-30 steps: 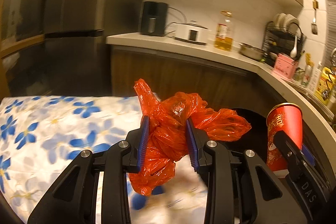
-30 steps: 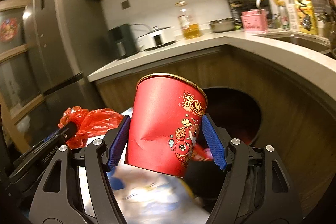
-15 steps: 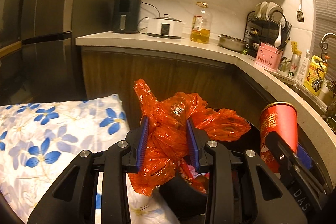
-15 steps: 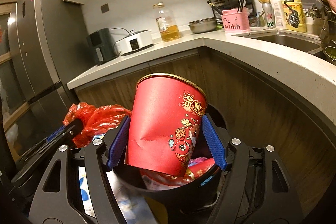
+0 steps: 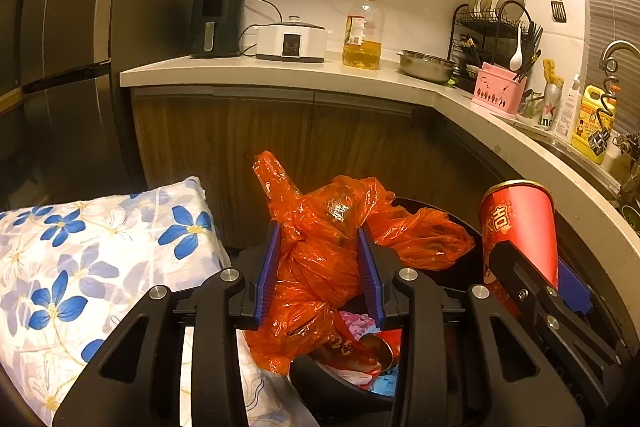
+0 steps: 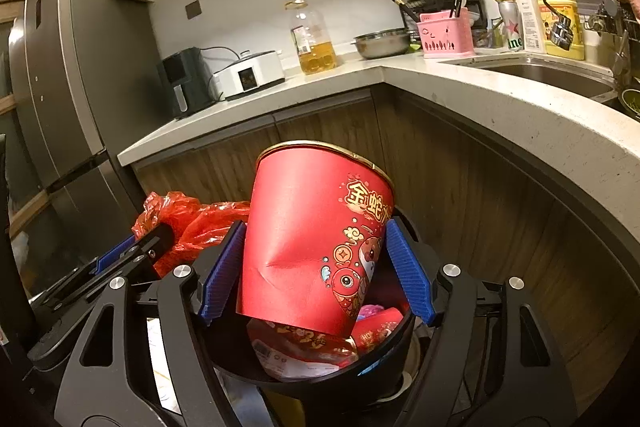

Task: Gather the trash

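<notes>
The black bin (image 6: 400, 339) rim is mostly hidden behind the red cup (image 6: 316, 247); the wrappers inside are perhaps snack packs, too jumbled to tell.

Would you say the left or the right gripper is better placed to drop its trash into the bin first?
Right, probably: the right gripper holds the red cup directly above the bin, whereas the left gripper's orange bag hangs over the rim.

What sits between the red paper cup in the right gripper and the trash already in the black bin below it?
Nothing: in the right wrist view the red paper cup, clamped in the right gripper, hangs directly over the wrappers in the black bin.
</notes>
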`<act>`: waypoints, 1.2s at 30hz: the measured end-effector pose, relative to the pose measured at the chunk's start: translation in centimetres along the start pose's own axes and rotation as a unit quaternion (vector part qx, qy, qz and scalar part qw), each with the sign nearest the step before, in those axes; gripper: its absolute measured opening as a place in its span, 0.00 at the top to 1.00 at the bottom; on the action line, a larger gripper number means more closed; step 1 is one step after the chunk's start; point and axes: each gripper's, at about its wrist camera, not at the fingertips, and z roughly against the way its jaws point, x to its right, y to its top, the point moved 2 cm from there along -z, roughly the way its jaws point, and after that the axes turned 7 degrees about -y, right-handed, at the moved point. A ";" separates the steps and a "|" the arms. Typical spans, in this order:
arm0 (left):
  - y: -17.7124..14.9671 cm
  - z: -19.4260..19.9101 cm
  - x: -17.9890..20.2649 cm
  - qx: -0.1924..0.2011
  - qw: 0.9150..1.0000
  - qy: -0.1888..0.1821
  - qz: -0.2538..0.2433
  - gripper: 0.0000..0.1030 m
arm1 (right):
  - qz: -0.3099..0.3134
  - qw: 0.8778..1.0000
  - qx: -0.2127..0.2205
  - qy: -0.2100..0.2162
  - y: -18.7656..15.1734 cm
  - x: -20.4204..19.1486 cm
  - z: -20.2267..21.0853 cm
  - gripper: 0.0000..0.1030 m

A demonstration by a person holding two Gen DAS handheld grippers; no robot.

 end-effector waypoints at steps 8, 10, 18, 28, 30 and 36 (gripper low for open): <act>-0.3 -0.5 0.0 -0.006 1.000 -0.003 -0.004 0.49 | -0.006 1.000 -0.003 -0.007 0.4 0.6 -0.2 0.26; -0.4 -0.5 0.2 -0.008 1.000 -0.006 -0.004 0.46 | -0.014 1.000 -0.004 -0.008 0.5 1.0 -0.1 0.25; -0.9 0.4 -0.5 -0.005 1.000 -0.008 0.006 0.26 | -0.025 1.000 -0.003 -0.014 0.4 2.1 1.1 0.19; -2.3 5.7 -3.8 0.011 0.998 0.056 0.009 0.09 | 0.018 1.000 -0.018 -0.011 -1.4 0.2 3.8 0.05; -2.7 7.2 -4.6 0.014 0.997 0.072 0.010 0.08 | 0.028 0.999 -0.018 -0.013 -1.9 -0.5 4.5 0.05; -4.3 11.6 -6.8 0.012 0.995 0.099 0.015 0.06 | 0.063 0.998 -0.018 -0.001 -3.1 -2.9 7.5 0.05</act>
